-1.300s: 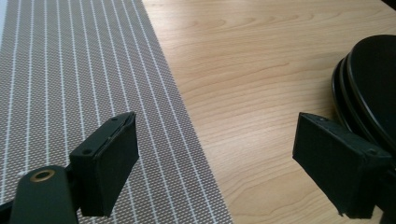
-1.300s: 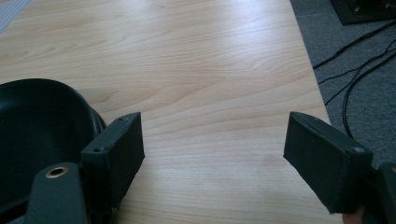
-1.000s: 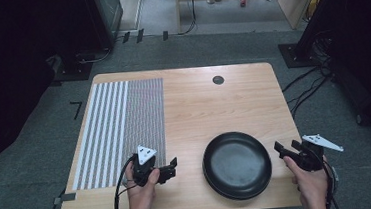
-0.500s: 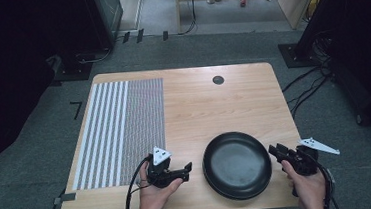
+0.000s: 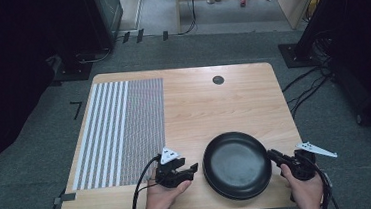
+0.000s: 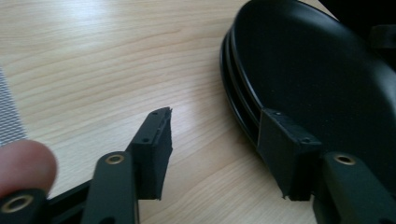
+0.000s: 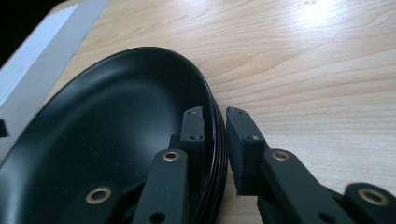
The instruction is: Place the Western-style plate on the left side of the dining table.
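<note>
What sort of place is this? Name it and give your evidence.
Probably a lab or recording workspace, not a kitchen: a wooden table on grey carpet, a striped calibration-like mat, loose cables on the floor, and black plates stacked between handheld grippers.

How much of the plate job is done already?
Not much yet. The stack of black plates sits near the front of the table, none taken off. The right gripper has its jaws around the rim of the stack, one inside and one outside, apparently closed on it. The left gripper is open beside the opposite rim. Lifting or moving the plates is probably all left to do.
</note>
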{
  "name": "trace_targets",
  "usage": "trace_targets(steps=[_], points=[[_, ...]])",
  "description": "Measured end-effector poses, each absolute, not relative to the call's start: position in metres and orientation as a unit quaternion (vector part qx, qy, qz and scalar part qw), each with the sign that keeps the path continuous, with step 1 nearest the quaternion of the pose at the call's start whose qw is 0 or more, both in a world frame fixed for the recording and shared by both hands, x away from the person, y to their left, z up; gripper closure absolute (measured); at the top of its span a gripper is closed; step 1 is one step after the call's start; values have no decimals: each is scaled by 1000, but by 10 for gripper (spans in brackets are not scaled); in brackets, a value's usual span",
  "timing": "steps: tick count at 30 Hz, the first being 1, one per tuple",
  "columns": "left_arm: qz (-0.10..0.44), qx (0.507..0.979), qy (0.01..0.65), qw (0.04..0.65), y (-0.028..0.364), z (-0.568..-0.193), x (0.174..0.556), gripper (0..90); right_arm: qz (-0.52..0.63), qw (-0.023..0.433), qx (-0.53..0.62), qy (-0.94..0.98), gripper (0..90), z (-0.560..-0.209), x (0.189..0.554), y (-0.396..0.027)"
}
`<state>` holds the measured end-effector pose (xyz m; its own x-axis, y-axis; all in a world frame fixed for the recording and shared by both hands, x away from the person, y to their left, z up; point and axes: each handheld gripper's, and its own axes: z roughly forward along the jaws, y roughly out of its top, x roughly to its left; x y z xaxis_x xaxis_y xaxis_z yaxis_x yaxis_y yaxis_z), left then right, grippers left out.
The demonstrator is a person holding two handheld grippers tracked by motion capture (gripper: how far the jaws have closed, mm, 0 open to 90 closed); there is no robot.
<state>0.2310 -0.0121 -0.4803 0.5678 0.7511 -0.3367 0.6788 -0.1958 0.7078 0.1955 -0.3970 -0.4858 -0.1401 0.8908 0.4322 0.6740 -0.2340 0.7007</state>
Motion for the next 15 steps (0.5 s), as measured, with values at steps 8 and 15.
trace_targets(steps=[8,15], points=[[24,771,444,456,-21,-480,227,523,451,114,656,595,819,-490,193,-398],[22,779,436,450,-29,-485,223,572,450,113,655,597,845,-492,192,-394]])
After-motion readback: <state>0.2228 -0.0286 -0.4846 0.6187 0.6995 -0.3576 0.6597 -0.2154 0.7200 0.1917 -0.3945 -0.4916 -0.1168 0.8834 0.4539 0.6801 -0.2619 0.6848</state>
